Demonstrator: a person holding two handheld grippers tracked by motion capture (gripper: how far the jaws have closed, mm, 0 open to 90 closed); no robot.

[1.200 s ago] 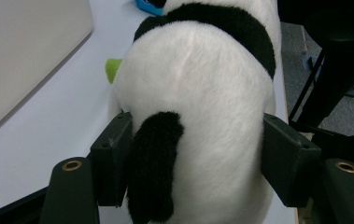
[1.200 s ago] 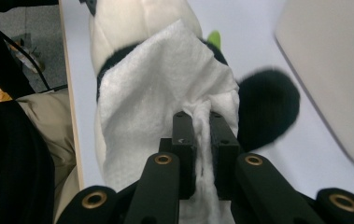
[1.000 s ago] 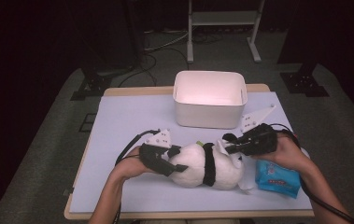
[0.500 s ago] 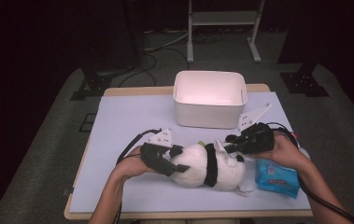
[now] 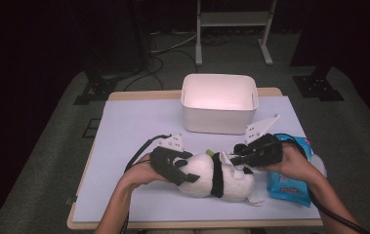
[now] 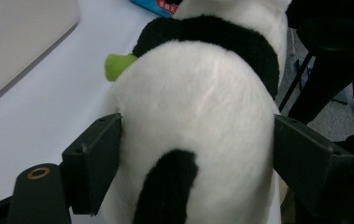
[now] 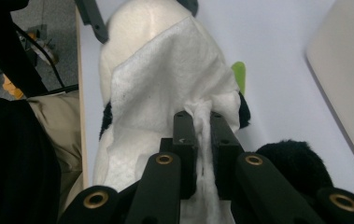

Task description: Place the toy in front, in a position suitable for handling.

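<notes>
A black-and-white panda plush (image 5: pixel 204 179) lies on its side near the table's front edge, with a small green piece (image 5: pixel 211 152) at its neck. My left gripper (image 5: pixel 183 169) straddles the plush's rear body (image 6: pixel 198 93). Its jaws have just been opening, and the fur still fills the gap and touches both pads (image 6: pixel 97 154). My right gripper (image 5: pixel 236 156) is shut on a white wipe (image 7: pixel 165 70). The wipe drapes over the plush's upper body (image 7: pixel 142 18), pinched between the jaws at the right gripper (image 7: pixel 202 121).
A white open bin (image 5: pixel 219 122) stands at the back middle of the pale mat (image 5: pixel 133 126). A blue pack of wipes (image 5: pixel 287 185) lies under my right hand near the right edge. Cables trail from both grippers toward the front.
The right gripper has shifted slightly left and toward the front with the wipe over the plush. The left hand has stayed where it was on the plush's rear.
</notes>
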